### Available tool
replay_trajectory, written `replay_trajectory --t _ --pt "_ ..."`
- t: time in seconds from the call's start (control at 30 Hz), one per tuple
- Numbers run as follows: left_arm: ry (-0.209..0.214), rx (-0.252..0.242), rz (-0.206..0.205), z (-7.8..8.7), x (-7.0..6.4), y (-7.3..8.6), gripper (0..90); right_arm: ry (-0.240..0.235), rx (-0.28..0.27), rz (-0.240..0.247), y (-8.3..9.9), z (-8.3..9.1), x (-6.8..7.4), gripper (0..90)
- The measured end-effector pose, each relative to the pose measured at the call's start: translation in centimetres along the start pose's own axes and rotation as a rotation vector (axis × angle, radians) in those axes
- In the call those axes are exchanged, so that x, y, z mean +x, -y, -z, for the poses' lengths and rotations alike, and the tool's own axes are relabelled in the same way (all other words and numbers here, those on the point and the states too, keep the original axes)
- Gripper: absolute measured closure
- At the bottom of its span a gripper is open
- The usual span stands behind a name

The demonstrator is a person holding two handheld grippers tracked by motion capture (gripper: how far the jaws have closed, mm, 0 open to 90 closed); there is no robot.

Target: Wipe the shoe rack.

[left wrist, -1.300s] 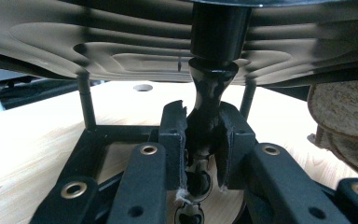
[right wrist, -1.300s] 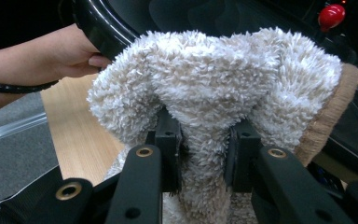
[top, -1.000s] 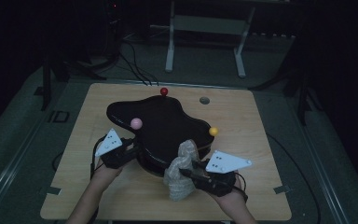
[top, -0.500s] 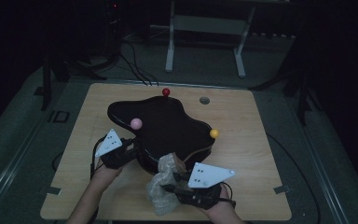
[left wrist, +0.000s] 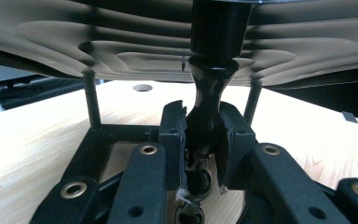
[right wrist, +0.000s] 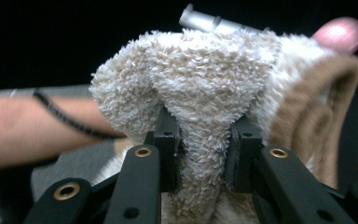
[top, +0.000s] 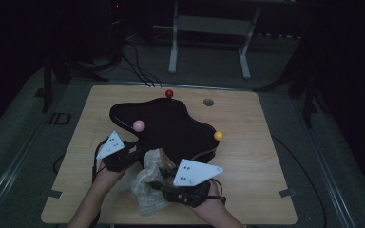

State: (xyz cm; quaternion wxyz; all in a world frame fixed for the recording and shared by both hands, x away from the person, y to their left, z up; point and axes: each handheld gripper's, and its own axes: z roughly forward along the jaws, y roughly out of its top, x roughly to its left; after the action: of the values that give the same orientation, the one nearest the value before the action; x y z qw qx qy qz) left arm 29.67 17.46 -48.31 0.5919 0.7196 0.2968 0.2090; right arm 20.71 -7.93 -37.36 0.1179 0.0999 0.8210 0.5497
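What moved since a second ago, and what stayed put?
The right gripper, shut on the fluffy towel, pulled it off the black tray's edge toward the person and to the left. The left gripper stayed clamped on the black tray, which did not move, nor did the three balls on it.

left gripper, right gripper, jaws clamped

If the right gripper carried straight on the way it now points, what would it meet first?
Probably the black curved stand. The right gripper, shut on the fluffy beige towel, points towards it, and the towel would likely touch first. Depth is unclear.
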Motion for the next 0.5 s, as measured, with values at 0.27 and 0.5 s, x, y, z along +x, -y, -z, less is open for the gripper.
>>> replay_trajectory --t 0.27,0.5 --pt "0.006 -0.005 0.005 0.0 0.0 0.1 74.4 -0.011 0.04 -0.001 1.1 -1.0 0.2 70.6" --pt "0.007 -0.003 0.003 0.0 0.1 0.0 74.4 0.04 -0.033 -0.025 0.2 1.7 -0.9 70.5"
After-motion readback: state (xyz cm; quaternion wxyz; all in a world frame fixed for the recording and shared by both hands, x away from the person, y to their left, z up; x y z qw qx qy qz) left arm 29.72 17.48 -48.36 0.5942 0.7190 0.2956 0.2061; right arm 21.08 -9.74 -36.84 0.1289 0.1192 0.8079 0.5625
